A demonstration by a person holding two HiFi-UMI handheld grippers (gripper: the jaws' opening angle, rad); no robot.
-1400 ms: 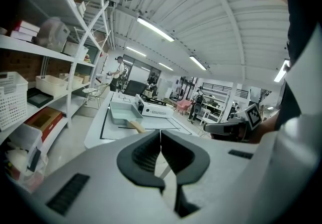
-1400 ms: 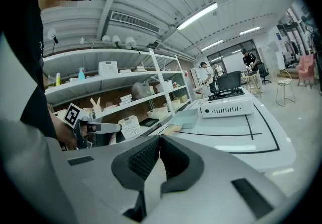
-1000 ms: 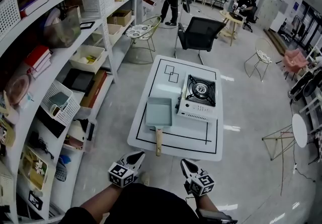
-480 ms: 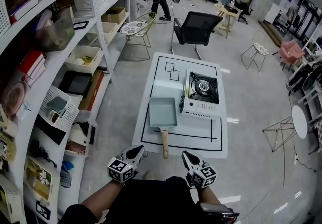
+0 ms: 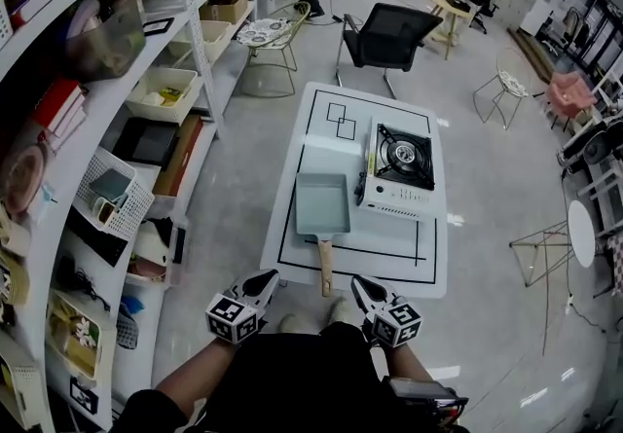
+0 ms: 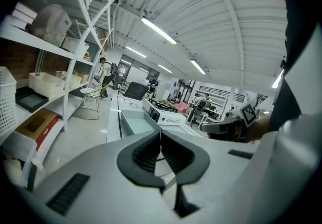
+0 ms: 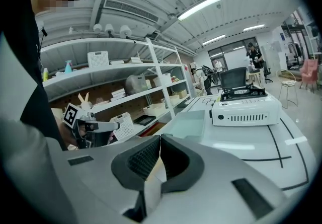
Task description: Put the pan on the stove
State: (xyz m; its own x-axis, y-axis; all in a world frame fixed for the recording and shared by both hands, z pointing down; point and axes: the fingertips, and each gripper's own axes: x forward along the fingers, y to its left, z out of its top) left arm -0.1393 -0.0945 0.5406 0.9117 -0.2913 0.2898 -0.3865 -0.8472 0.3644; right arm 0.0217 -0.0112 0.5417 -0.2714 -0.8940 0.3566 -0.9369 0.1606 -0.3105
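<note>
Head view: approach step, by the look of it, nothing grasped yet. Pan (image 5: 322,205) flat on the white counter (image 5: 389,248), just left of the stove (image 5: 402,168), wooden handle (image 5: 325,268) pointing at the near edge. Left tongs (image 5: 265,277) and right tongs (image 5: 358,283) short of that edge, both pressed together and empty. Next, probably: spread one pair, pinch the handle, lift, carry right onto the burner.

Left gripper view: ribbed dark pads (image 6: 146,155) meeting, nothing between. Beyond, a pale teal rectangular pan (image 6: 136,122) with low straight walls and a smooth matte finish.

Right gripper view: closed and empty here too. Boxy white metal stove (image 7: 246,108) with vent slots, black grate (image 7: 244,91) on top; glossy counter marked with black lines.
</note>
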